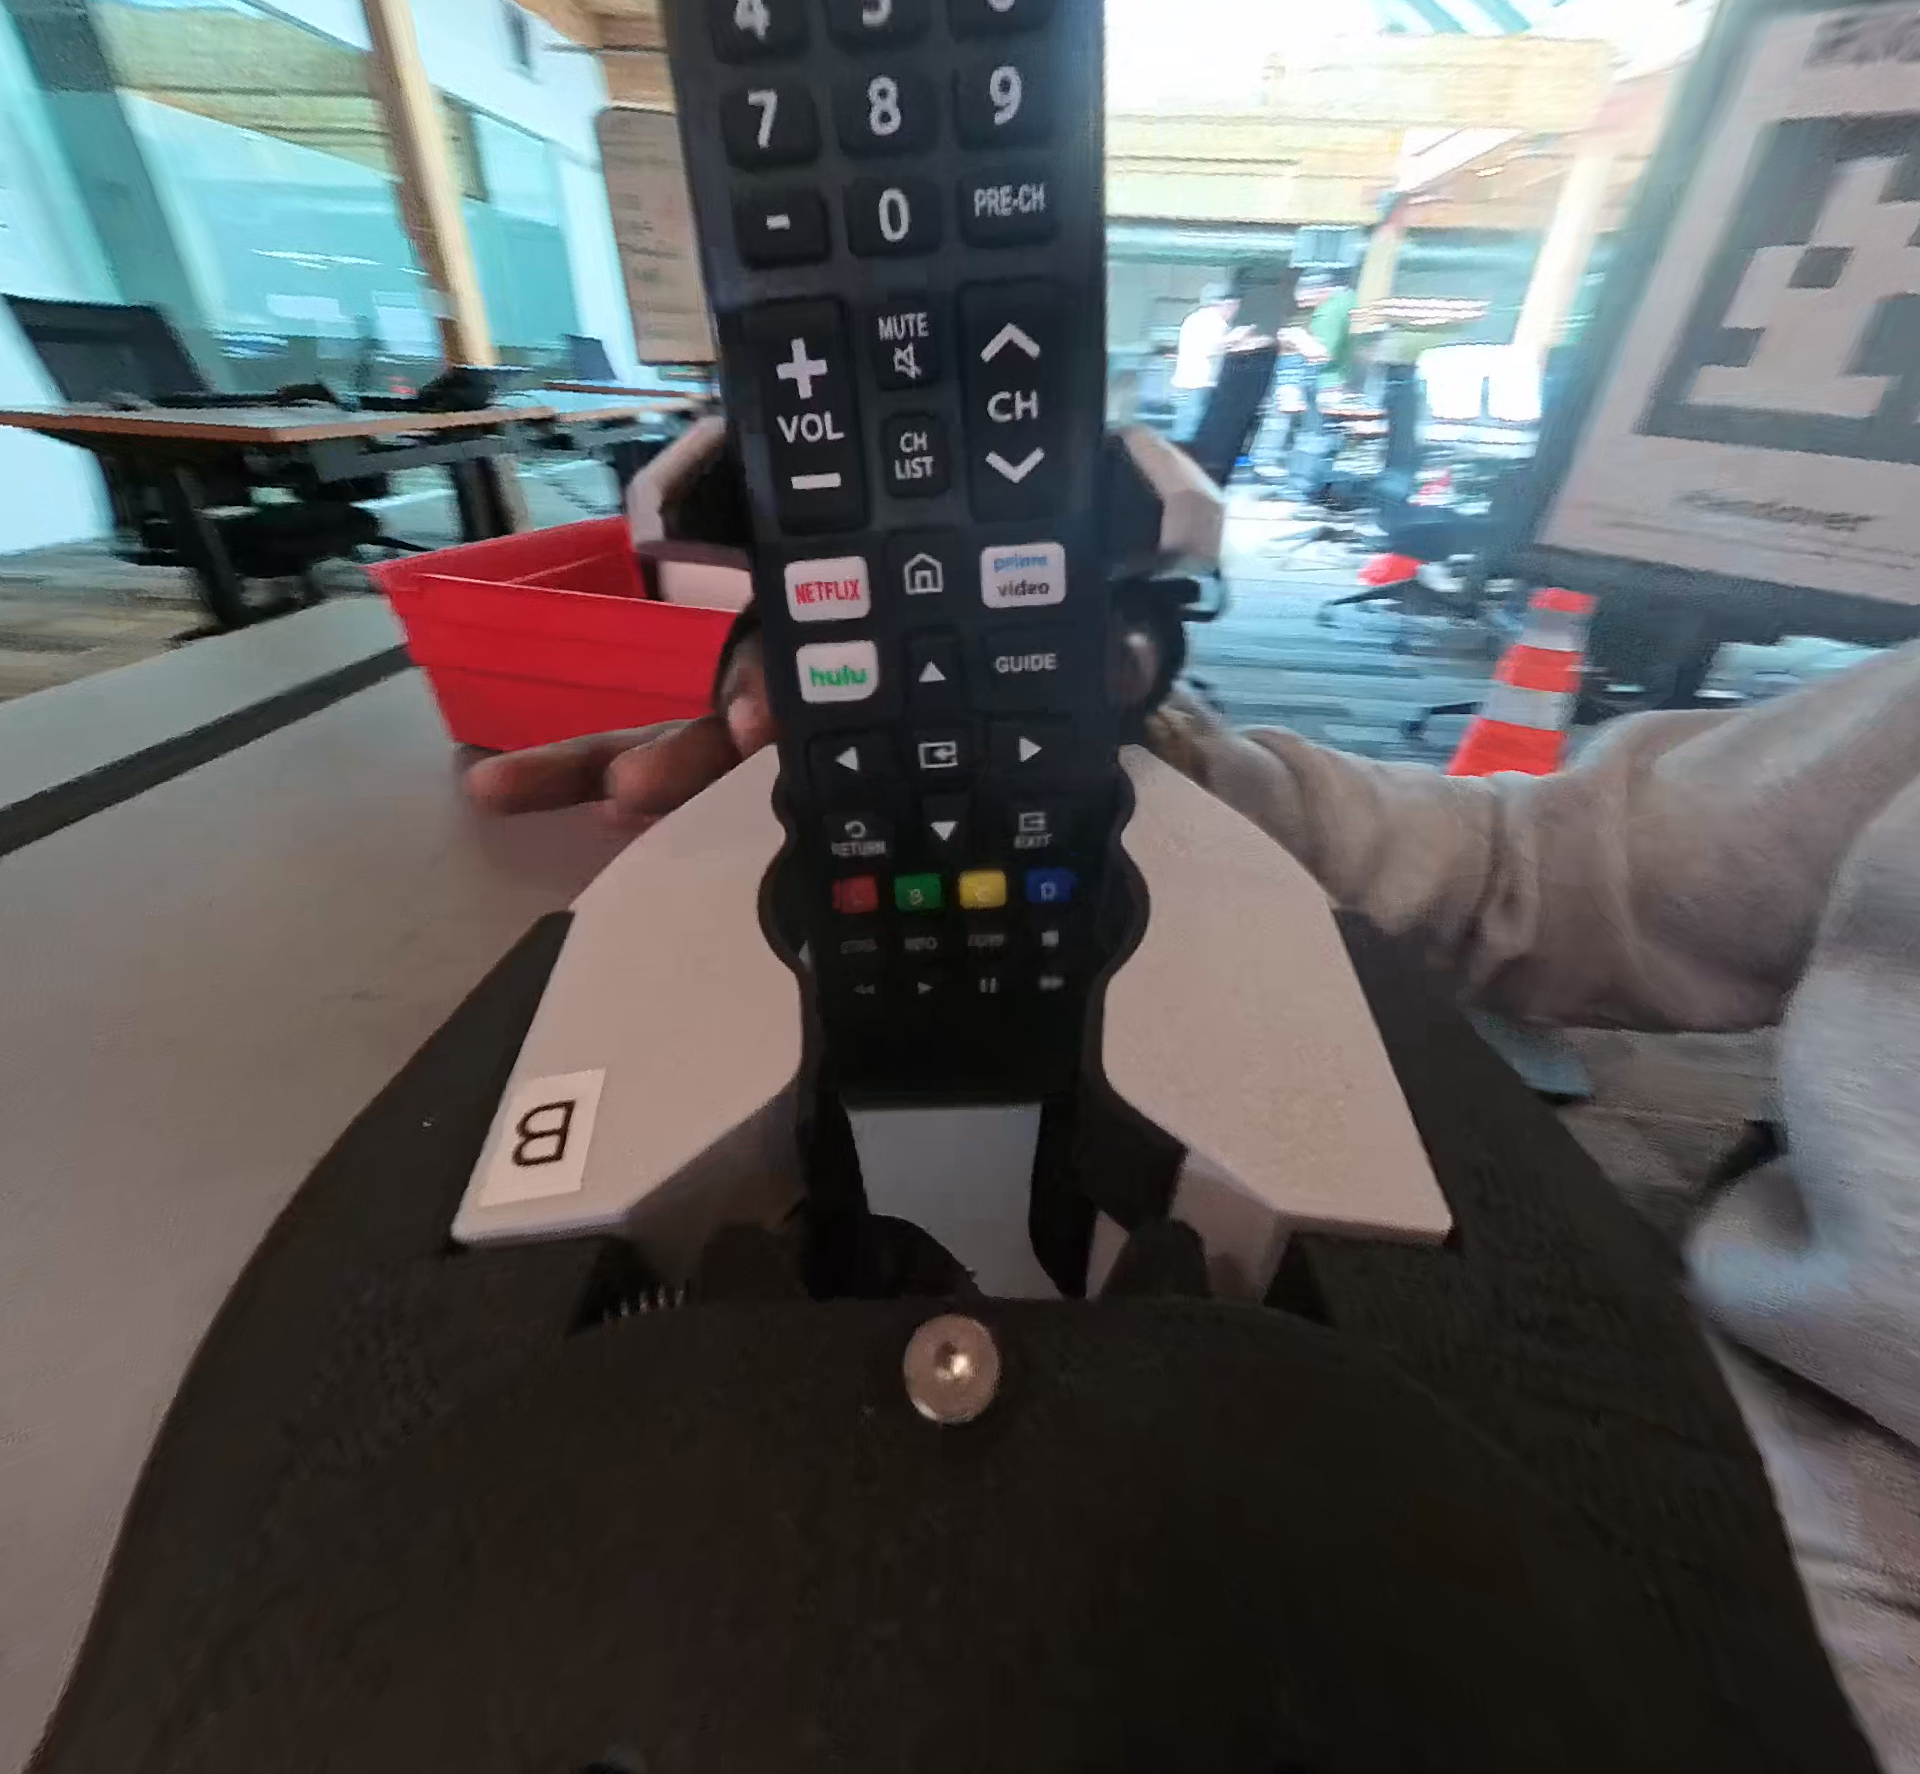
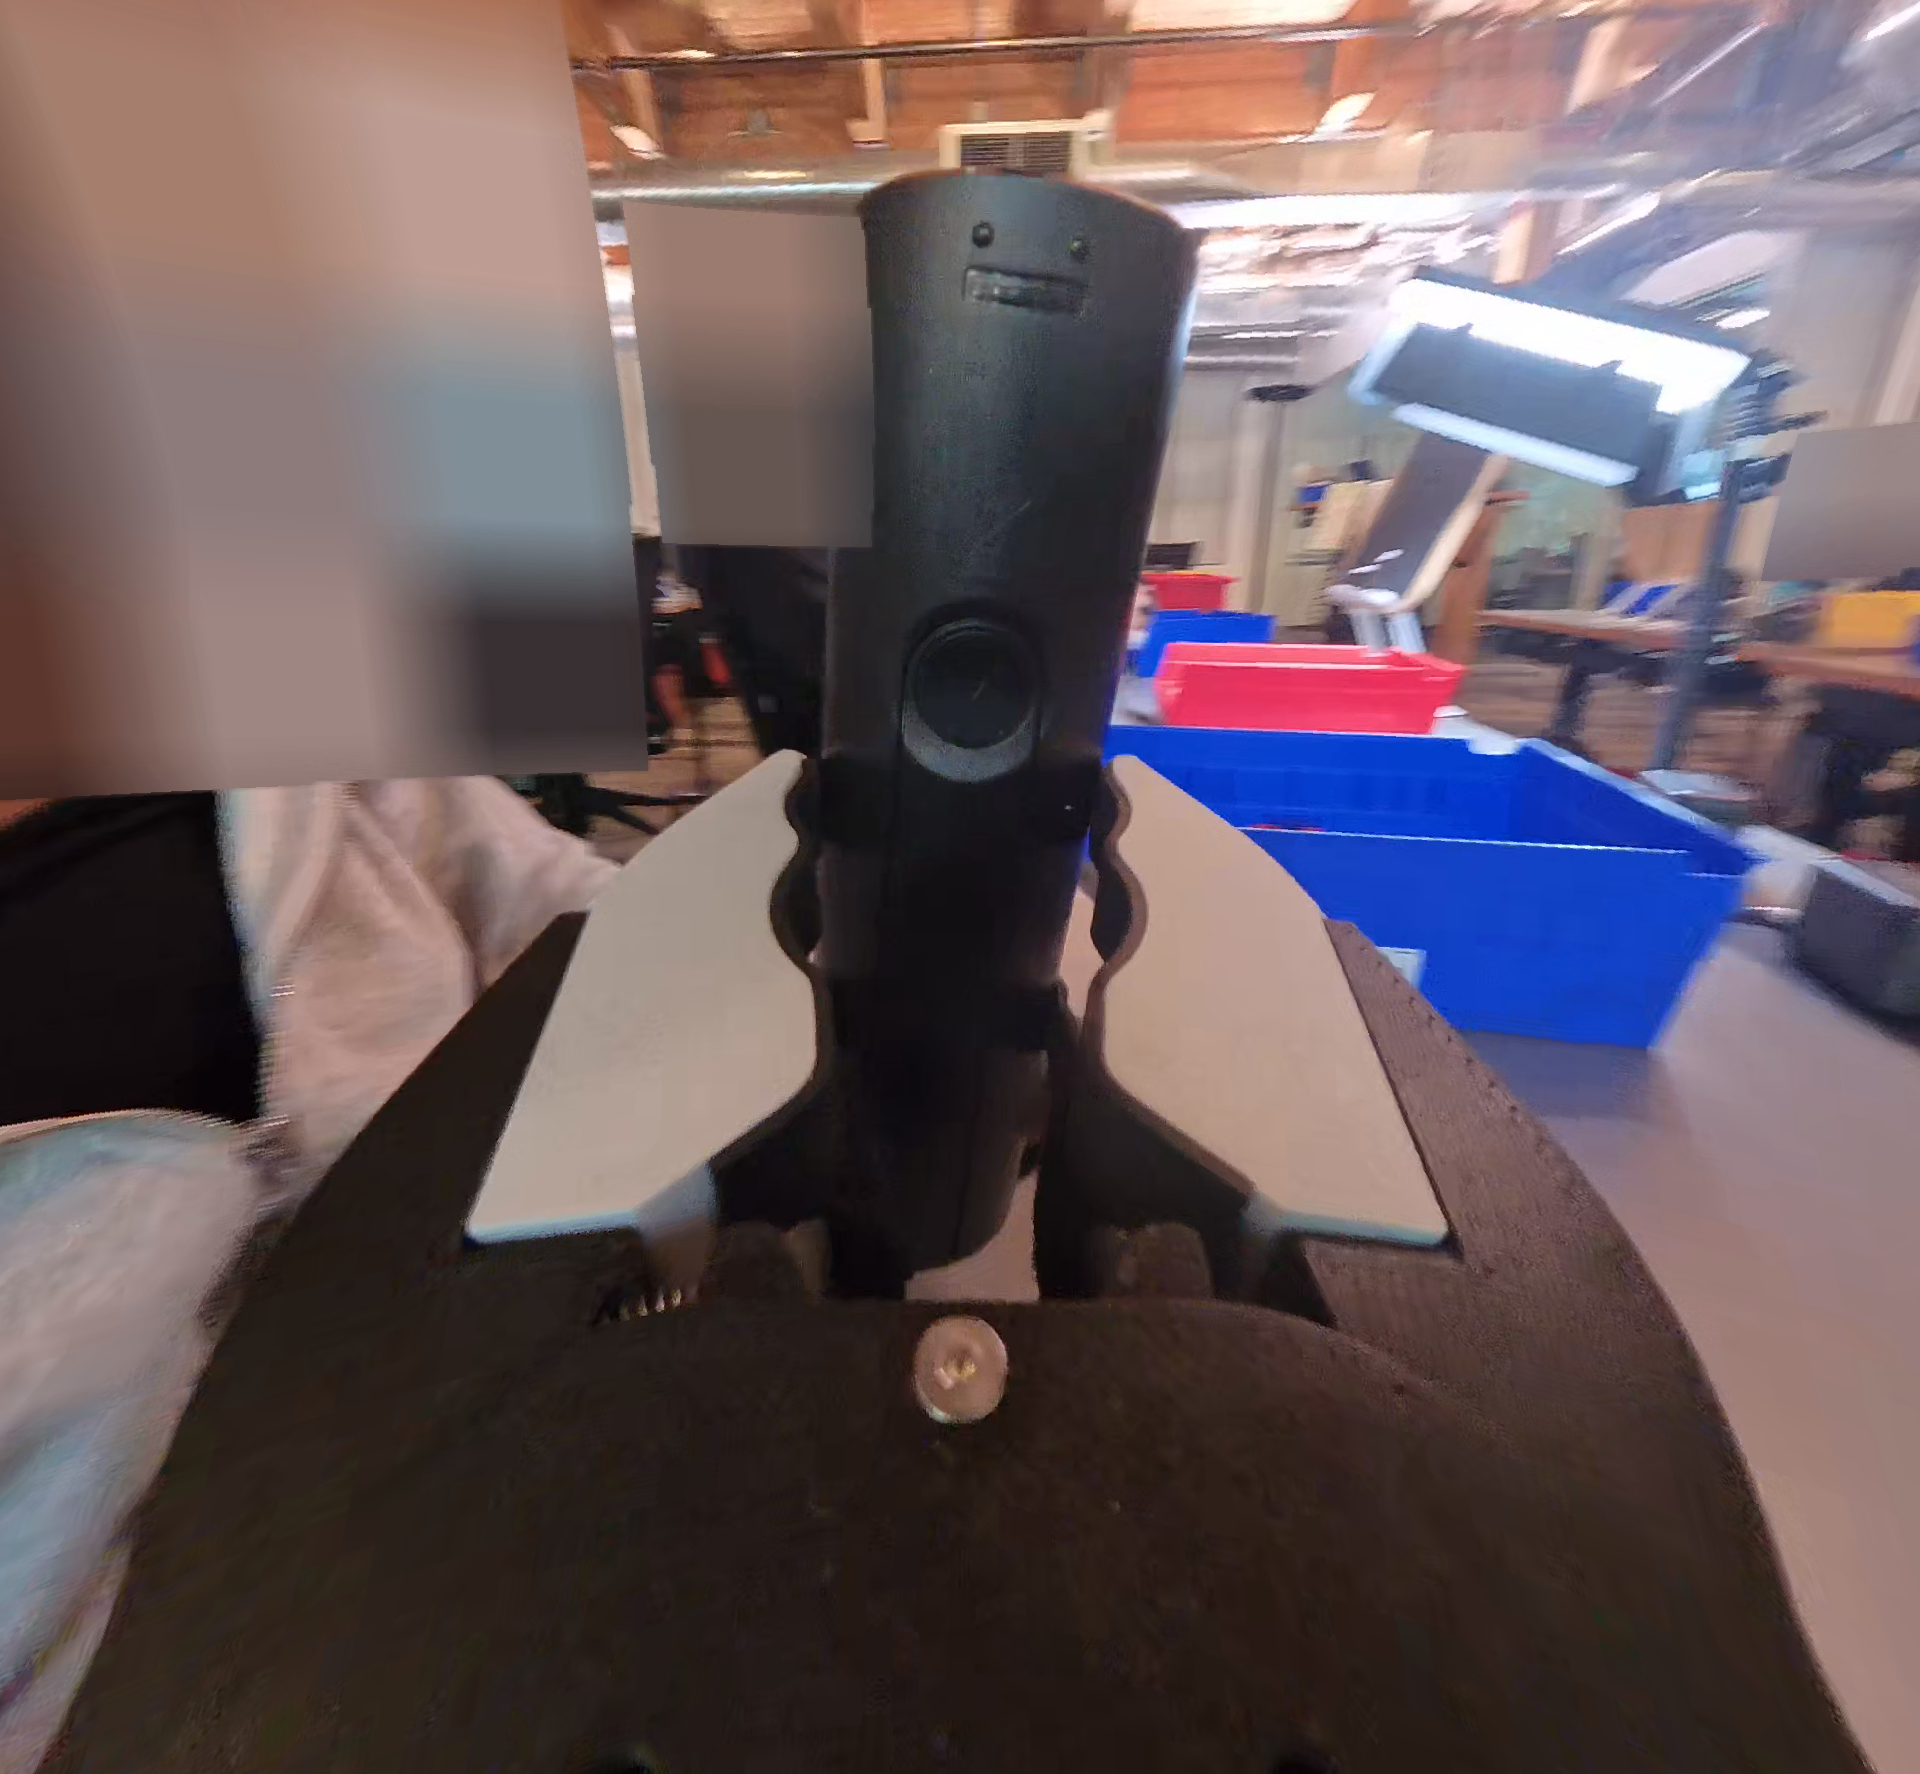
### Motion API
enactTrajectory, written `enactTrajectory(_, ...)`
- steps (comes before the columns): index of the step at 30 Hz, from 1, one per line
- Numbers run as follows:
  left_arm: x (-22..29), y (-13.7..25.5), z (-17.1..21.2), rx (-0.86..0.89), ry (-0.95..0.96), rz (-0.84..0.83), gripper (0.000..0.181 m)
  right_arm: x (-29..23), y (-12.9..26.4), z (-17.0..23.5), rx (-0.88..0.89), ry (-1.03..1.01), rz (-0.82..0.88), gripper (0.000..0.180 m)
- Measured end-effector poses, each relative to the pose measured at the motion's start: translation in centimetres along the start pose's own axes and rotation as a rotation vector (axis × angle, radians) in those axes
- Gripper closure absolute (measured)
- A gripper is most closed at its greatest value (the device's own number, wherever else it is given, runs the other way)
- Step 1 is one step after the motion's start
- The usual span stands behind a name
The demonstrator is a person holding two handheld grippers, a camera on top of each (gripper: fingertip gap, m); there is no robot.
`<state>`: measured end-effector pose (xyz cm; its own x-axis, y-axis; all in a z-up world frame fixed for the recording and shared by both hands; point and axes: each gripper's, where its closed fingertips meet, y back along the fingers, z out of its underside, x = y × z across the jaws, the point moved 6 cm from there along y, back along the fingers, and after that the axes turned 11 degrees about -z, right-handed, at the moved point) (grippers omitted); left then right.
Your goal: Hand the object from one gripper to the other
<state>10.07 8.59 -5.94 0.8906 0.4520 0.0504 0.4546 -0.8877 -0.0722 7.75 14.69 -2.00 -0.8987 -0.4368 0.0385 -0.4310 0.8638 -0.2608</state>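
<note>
A black TV remote [image 1: 904, 436] stands up out of my left gripper [image 1: 951, 789], button side facing the camera. The left gripper is shut on its lower end. Behind the remote, the right gripper's fingers [image 1: 1158, 503] flank its middle, with a person's hand [image 1: 613, 768] and light sleeve [image 1: 1455, 851] below. The right wrist view shows the remote's plain back [image 2: 997, 498]. My right gripper [image 2: 961, 774] is shut on it, with the black wavy pads pressed against both sides. I cannot make out the left gripper in that view.
A red bin [image 1: 551, 644] sits on the grey table [image 1: 260, 893] behind the grippers. An orange cone [image 1: 1527, 685] and a marker board [image 1: 1766, 290] stand at the right. A blue bin [image 2: 1475, 903] and a red bin [image 2: 1299, 685] sit to the right on the table [image 2: 1714, 1205]. The grippers' ends are close to 6 cm from one another.
</note>
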Motion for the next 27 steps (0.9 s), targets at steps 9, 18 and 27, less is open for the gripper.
enactTrajectory(9,-2.1,0.5,0.0,-0.034,-0.469,-0.565,0.147,1.4,0.4,0.0,-0.012,0.216,0.417,0.129)
enactTrajectory(18,-0.6,0.0,0.3,-0.023,-0.312,-0.273,0.149,0.9,1.1,-1.1,0.064,0.157,0.16,0.111)
enactTrajectory(27,0.8,-0.4,1.0,-0.079,-0.056,0.046,0.154,-1.2,0.6,-0.6,-0.045,0.037,-0.114,0.155)
